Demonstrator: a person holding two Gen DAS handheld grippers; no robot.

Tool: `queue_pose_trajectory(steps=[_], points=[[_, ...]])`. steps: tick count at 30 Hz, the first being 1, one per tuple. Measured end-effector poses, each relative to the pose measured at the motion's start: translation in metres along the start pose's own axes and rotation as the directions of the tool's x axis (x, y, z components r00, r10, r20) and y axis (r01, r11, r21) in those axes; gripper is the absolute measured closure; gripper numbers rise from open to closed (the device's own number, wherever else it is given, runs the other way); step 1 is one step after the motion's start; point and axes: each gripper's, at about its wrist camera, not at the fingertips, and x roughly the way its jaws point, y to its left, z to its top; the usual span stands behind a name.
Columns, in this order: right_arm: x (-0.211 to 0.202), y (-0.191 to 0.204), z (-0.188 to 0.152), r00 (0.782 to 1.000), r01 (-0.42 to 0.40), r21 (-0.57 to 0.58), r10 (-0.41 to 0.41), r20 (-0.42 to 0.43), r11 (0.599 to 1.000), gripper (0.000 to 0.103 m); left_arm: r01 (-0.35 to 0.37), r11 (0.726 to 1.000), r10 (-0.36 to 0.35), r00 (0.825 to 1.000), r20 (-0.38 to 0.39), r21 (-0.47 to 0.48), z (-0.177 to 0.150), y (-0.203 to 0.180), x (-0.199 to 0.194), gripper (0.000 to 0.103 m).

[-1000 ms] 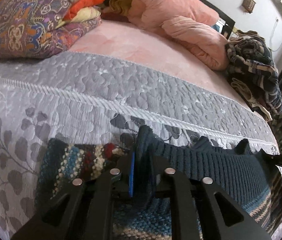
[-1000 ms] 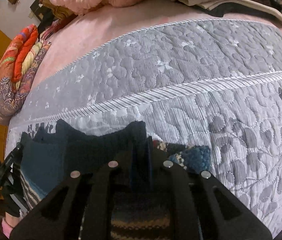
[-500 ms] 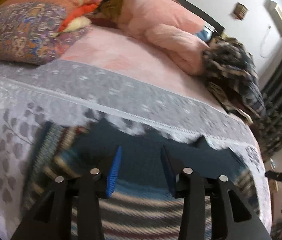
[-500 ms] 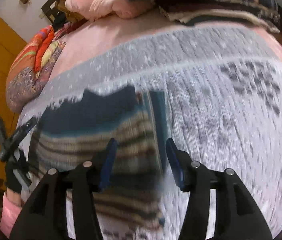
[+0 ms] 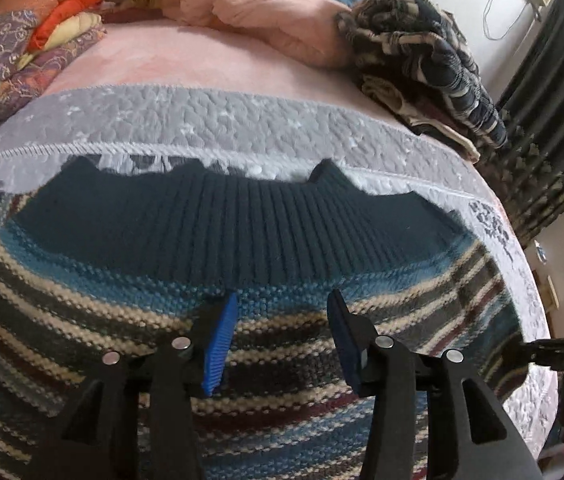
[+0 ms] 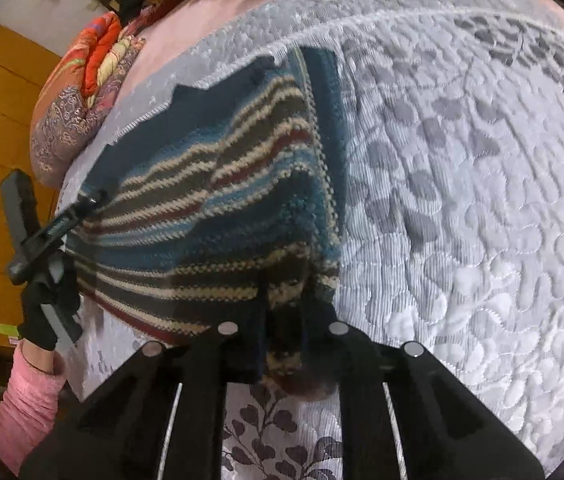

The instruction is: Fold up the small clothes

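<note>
Left wrist shows our left gripper (image 5: 282,332) spread empty above the striped sweater (image 5: 241,280), while our right gripper (image 6: 282,344) pinches its corner to fold.

No readable text, labels or numbers — none anywhere.

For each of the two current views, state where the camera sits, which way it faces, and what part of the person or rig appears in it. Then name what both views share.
Left wrist: sits on the left gripper, looking across the striped sweater toward the pink pillows; its open blue-padded fingers show.
Right wrist: sits on the right gripper, looking over the sweater's right edge toward the patterned quilt stack; its black fingers, the gloved left hand and pink sleeve show.
Shared: sweater, grey bedspread, quilt stack.
</note>
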Motion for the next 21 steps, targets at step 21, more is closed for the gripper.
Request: queue_pose_trajectory(steps=[21], points=[[0.019, -0.02, -0.012, 0.996, 0.072, 0.026, -0.071, -0.055, 0.997, 0.087, -0.01, 0.999, 0.009, 1.0, 0.011, 0.049, -0.011, 0.0, 0.005, 0.056]])
